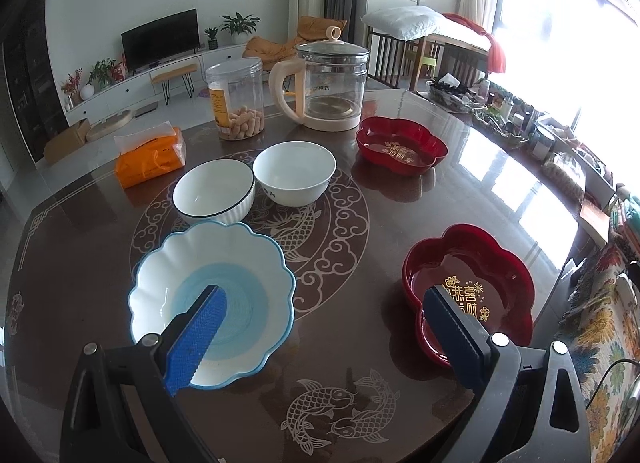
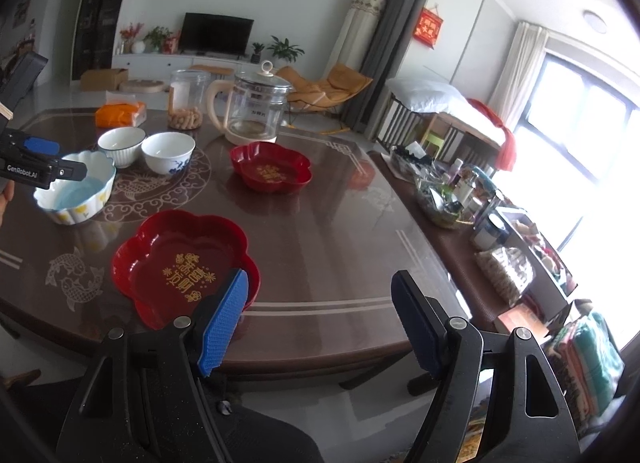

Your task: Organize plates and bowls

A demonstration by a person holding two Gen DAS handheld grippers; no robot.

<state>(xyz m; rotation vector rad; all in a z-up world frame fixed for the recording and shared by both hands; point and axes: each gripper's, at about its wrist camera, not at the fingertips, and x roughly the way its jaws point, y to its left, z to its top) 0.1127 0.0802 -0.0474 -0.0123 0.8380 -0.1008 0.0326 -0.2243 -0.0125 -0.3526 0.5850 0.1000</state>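
1. Both hand-held grippers, left (image 1: pixel 324 319) and right (image 2: pixel 320 303), gape empty above the brown patterned counter (image 1: pixel 340 363).
2. Nothing stacked yet: the scalloped blue-and-white bowl (image 1: pixel 212 303) lies at eight o'clock, the near red flower-shaped plate (image 2: pixel 180 263) at four.
3. Next, probably pinch one rim.

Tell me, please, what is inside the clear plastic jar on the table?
The clear plastic jar holds a low layer of pale, peanut-like snacks at the bottom; above them it looks empty. Its orange label covers part of one side, so what lies behind it cannot be seen.
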